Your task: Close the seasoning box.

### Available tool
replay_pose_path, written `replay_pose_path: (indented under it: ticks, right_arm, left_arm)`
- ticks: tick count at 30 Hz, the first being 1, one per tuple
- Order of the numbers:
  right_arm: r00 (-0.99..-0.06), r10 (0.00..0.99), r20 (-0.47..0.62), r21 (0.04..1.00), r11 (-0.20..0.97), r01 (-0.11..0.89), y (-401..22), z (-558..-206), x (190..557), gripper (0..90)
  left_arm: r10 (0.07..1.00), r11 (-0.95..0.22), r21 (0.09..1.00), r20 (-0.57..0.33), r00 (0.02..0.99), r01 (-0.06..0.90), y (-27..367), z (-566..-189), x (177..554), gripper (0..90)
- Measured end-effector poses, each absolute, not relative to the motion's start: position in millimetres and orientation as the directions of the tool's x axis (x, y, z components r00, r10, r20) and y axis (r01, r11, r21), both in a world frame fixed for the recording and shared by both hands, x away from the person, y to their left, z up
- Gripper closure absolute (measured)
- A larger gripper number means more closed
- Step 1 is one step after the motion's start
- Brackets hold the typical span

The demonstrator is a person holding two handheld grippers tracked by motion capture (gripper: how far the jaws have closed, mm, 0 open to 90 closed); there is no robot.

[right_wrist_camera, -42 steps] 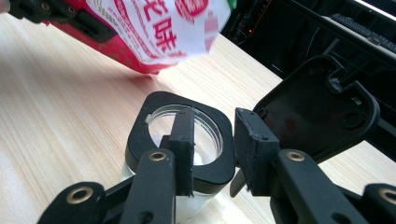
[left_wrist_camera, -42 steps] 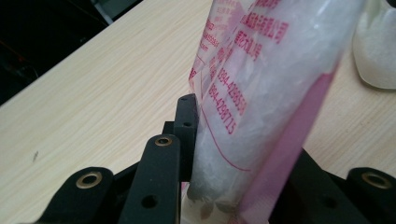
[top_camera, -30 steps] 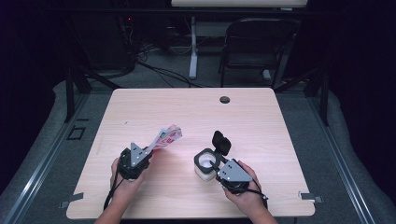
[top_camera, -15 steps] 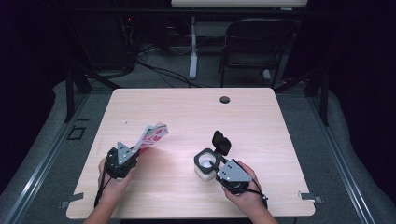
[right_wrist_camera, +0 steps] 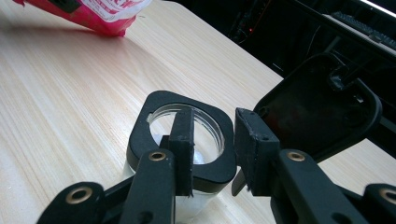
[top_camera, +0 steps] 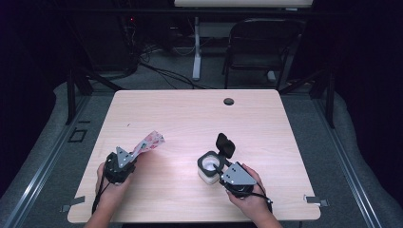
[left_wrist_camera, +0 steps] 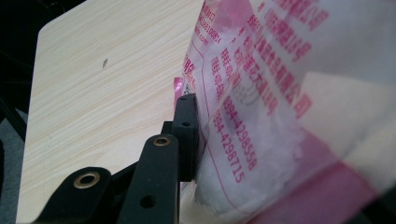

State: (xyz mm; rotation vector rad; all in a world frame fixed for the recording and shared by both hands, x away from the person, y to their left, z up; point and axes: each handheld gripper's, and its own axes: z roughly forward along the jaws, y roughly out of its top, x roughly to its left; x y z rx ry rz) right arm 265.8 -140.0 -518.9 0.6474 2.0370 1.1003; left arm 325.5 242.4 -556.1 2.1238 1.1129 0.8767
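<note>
High view: a pink-printed bag is clamped in the left gripper, lifted left of the jar. That jar, lid flipped open, is pinched at its rim by the right gripper. Pouring is judged not yet begun.

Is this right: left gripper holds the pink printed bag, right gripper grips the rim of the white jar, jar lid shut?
Not quite: the lid is flipped open, hinged back from the jar, as the right gripper view and high view show. The rest stands: the left gripper holds the pink printed bag, and the right gripper grips the jar's rim, one jaw inside the mouth.
</note>
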Motion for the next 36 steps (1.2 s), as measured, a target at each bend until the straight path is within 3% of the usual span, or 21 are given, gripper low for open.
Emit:
replay_pose_path:
  ticks: [11, 36]
  right_arm:
    - [-0.615, 0.706, -0.352, 0.857, 0.508, 0.092, -140.0, -519.4, 265.8, 68.0]
    - [-0.623, 0.714, -0.319, 0.865, 0.488, 0.116, -143.8, -522.1, 268.4, 67.5]
  left_arm:
    - [0.844, -0.480, 0.722, 0.226, 0.487, 0.498, 234.1, -561.6, 325.3, 64.2]
    - [0.823, -0.504, 0.704, 0.216, 0.525, 0.501, 227.6, -563.9, 317.8, 43.7]
